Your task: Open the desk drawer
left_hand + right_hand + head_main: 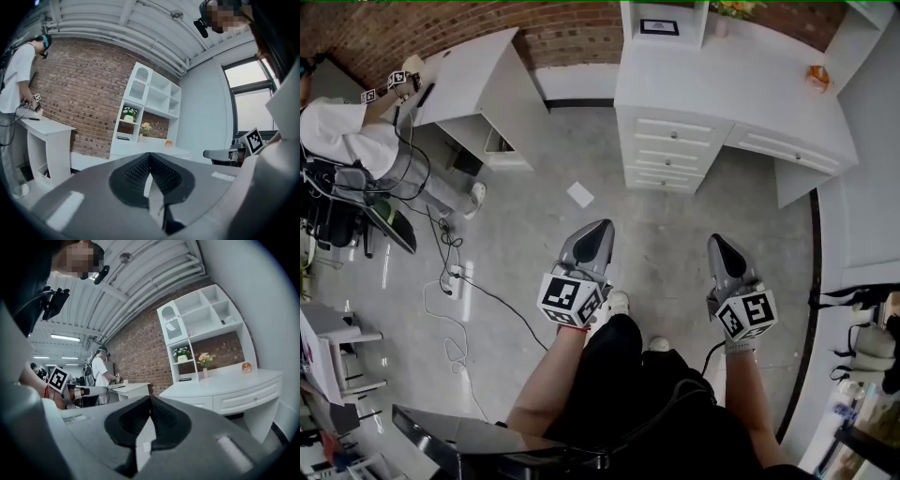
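Observation:
A white corner desk [722, 84] stands ahead against the brick wall, with a stack of closed drawers [670, 155] on its left and one wide closed drawer [787, 150] under the right wing. The wide drawer [246, 397] also shows in the right gripper view. My left gripper [602, 226] and right gripper [717, 242] hang over the grey floor, well short of the desk. Both are shut, jaws tip to tip, holding nothing. In the left gripper view, the left gripper [150, 158] faces the desk [154, 152] from afar.
A second white desk [473, 80] stands at the left, where a person in a white shirt [342, 136] works with other grippers. Cables and a power strip [450, 277] lie on the floor at left. A paper scrap [579, 194] lies ahead. Shelves with flowers [204, 359] top the desk.

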The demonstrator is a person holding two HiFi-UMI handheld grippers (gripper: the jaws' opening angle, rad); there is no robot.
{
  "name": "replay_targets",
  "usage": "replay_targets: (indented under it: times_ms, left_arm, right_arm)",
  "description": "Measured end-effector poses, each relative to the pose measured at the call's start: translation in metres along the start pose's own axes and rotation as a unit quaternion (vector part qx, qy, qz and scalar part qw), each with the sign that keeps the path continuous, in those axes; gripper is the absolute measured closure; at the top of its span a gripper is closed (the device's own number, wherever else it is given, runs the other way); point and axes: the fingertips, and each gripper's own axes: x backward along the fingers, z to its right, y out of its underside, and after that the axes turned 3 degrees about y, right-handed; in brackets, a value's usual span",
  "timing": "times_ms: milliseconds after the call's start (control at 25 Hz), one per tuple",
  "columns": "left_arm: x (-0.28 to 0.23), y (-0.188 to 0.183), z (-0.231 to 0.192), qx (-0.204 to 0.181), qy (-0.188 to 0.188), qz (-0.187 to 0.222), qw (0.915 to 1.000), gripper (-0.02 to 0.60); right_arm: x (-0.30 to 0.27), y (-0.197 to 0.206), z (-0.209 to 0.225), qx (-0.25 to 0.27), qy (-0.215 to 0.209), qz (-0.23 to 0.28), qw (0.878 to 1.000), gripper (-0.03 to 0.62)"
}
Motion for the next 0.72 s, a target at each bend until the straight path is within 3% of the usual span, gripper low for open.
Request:
replay_targets:
  times_ms: [400, 720]
  left_arm:
    - [-0.044, -0.001, -0.065, 0.003, 0.045, -0.021, 0.9988, 0.580]
    - [-0.095, 0.006, -0.073, 0.005, 0.092, -0.029, 0.9954, 0.580]
  right_arm:
    - [-0.063, 0.000, 0.002, -0.005, 0.048, 0.003, 0.999, 0.592]
    - [-0.082, 0.006, 0.024, -0.006, 0.081, -0.001, 0.997, 0.592]
